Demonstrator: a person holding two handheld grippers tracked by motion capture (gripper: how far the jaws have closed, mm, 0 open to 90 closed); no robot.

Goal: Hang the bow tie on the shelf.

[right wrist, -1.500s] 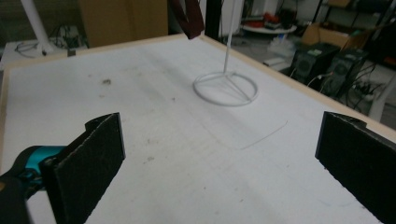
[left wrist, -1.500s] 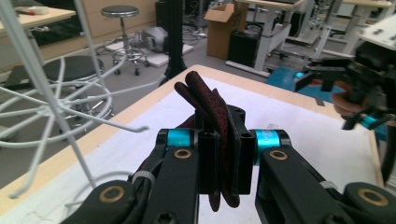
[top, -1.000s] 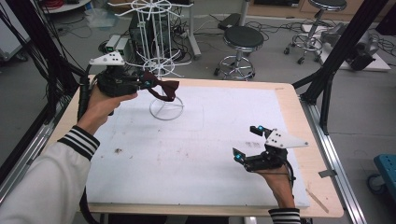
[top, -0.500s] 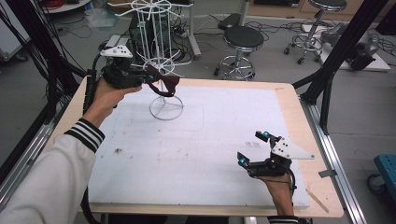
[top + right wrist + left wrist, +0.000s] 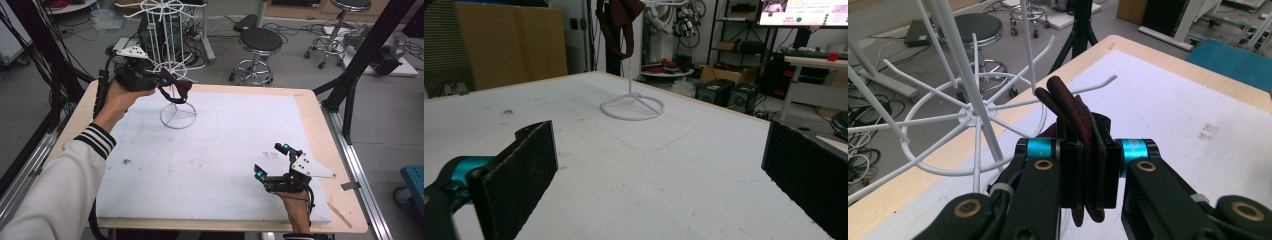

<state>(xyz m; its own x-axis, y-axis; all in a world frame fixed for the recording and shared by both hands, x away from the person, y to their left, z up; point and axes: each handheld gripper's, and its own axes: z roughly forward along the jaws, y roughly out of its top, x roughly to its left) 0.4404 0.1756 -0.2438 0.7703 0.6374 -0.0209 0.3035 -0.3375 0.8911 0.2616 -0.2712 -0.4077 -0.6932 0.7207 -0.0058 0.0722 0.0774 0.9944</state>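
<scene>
Left gripper view shows me my left gripper clamped on the dark-red bow tie, beside the white wire rack; my right gripper gapes wide.

A wooden table carries a white mat; a wire rack's ring base rests on it.

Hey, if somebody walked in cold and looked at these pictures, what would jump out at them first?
Probably the dark red bow tie, clamped in the left gripper and held up against the arms of the white wire rack at the table's far left. Next, the right gripper near the front right, its fingers spread wide and holding nothing, low over the white mat.
</scene>
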